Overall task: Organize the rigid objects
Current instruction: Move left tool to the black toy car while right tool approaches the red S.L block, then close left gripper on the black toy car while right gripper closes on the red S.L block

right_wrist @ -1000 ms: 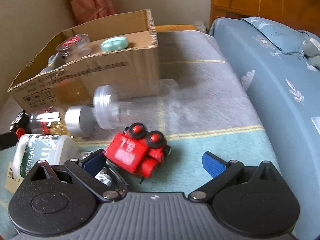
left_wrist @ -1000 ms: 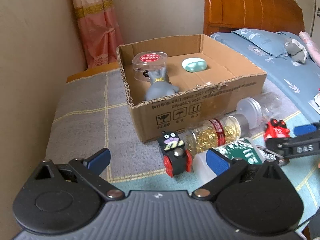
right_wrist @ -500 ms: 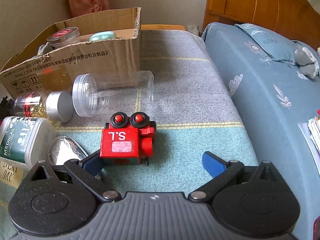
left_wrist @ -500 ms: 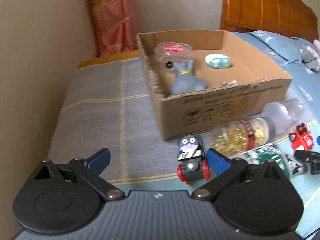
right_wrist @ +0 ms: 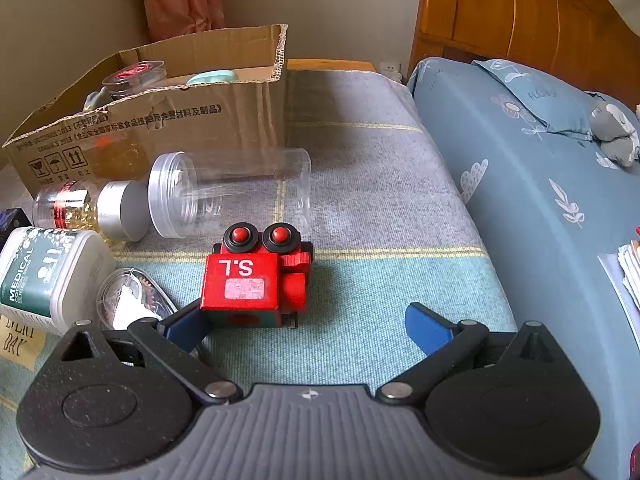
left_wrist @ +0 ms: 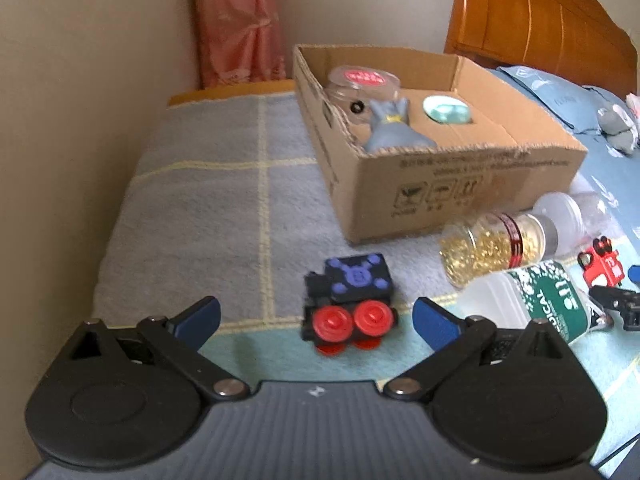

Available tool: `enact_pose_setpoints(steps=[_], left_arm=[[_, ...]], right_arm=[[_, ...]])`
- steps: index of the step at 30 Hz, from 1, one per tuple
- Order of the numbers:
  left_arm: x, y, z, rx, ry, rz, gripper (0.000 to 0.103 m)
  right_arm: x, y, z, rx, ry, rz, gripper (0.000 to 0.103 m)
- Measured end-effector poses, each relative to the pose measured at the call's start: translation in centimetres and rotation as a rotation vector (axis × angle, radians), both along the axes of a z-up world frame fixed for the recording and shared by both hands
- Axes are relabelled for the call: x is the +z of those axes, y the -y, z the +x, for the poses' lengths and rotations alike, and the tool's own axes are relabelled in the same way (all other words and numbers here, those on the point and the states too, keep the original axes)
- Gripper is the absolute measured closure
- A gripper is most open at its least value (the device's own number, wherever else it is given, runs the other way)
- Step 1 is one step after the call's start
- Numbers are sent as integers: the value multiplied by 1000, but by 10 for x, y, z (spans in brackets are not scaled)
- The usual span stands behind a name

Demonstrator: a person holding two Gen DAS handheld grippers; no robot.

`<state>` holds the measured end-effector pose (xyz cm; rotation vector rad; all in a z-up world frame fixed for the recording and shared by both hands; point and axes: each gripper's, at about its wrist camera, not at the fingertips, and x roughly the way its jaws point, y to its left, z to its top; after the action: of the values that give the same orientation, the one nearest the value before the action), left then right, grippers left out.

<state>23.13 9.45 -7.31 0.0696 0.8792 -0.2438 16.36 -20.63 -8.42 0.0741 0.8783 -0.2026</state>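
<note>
Tipped since a moment ago, the black toy train (left_wrist: pixel 349 300) lies between my left hand-held gripper (left_wrist: pixel 316 316) fingers — spread; right hand-held gripper (right_wrist: pixel 308 324), also spread, flanks the red toy train (right_wrist: pixel 256 280) on the bed blanket (right_wrist: pixel 360 208) near the cardboard box (left_wrist: pixel 460 184).

A bed covered by a grey and teal checked blanket (left_wrist: pixel 208 200) carries everything. A cardboard box (left_wrist: pixel 460 188) sits upper centre of the left wrist view. Below it lie a black toy train (left_wrist: pixel 350 304) (on its side, red wheels showing), a jar of gold bits (left_wrist: pixel 492 244) and a white medical bottle (left_wrist: pixel 528 304). In the right wrist view, a clear empty jar (right_wrist: pixel 232 192) and a red toy train (right_wrist: pixel 256 280) lie mid-frame.
</note>
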Motion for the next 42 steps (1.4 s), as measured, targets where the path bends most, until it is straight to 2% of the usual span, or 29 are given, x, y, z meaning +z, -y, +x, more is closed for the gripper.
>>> enact_pose_setpoints(steps=[6, 8, 17, 26, 29, 34, 36, 38, 42], left_arm=[[-14, 11, 8, 2, -27, 2, 1], [-16, 12, 8, 17, -12, 29, 1], [-16, 5, 4, 34, 17, 23, 1], [-15, 12, 3, 39, 18, 13, 5], [-13, 14, 2, 30, 26, 14, 12], [-9, 16, 2, 14, 33, 9, 32], [-9, 18, 3, -5, 32, 19, 37], [-7, 19, 2, -18, 30, 17, 47], [-7, 21, 3, -30, 31, 17, 49]], right_arm=[[0, 1, -1, 19, 9, -3, 0], [0, 2, -2, 31, 11, -4, 0], [-2, 12, -14, 81, 49, -16, 0], [-3, 2, -2, 158, 69, -19, 1], [0, -2, -1, 187, 84, -18, 13], [4, -8, 0, 212, 92, -19, 29], [6, -8, -1, 217, 93, -19, 39], [7, -9, 1, 215, 90, -24, 45], [7, -8, 2, 216, 83, -25, 45]])
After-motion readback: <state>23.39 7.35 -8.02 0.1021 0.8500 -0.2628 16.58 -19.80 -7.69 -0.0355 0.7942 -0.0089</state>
